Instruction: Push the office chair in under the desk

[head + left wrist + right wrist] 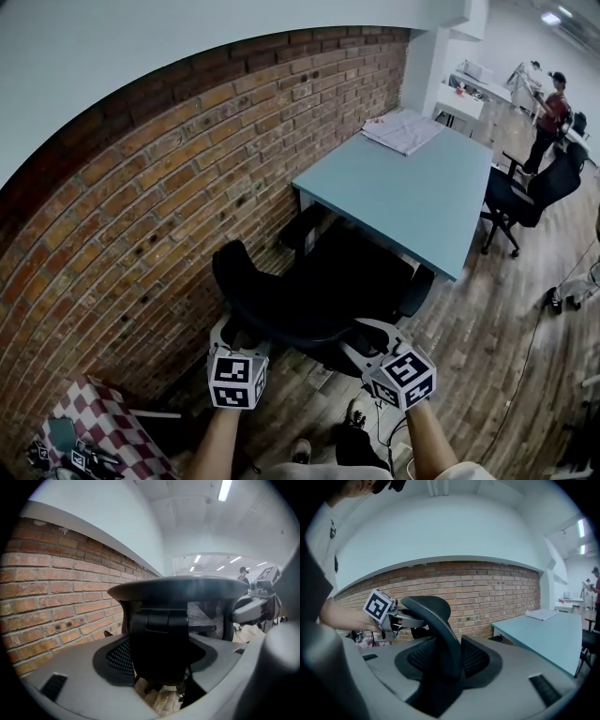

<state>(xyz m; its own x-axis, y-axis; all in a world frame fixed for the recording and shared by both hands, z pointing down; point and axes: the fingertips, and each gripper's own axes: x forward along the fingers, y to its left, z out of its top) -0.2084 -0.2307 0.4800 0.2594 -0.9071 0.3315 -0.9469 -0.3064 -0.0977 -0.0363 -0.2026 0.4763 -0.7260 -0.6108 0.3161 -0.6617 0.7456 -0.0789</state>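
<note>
Head view: a long brick wall (141, 206) runs up the left, and the pale blue tabletop (412, 187) stands end-on against it. The black office chair (319, 291) sits at the tabletop's near edge. Its seat faces the desk with the front already tucked beneath, and its curved backrest (253, 281) is turned toward the person. Back to front, the chair lines up from the person toward the tabletop, roughly alongside the wall.

The left claw (242, 336) grips the backrest's top near the wall side. In the left gripper view its jaws are part-spread, pinching a black upright piece of the backrest that fills the gap. The right claw (367, 339) is on the opposite end of the rim. In the right gripper view its jaws are part-spread too, clamped across the backrest's curved edge.
</note>
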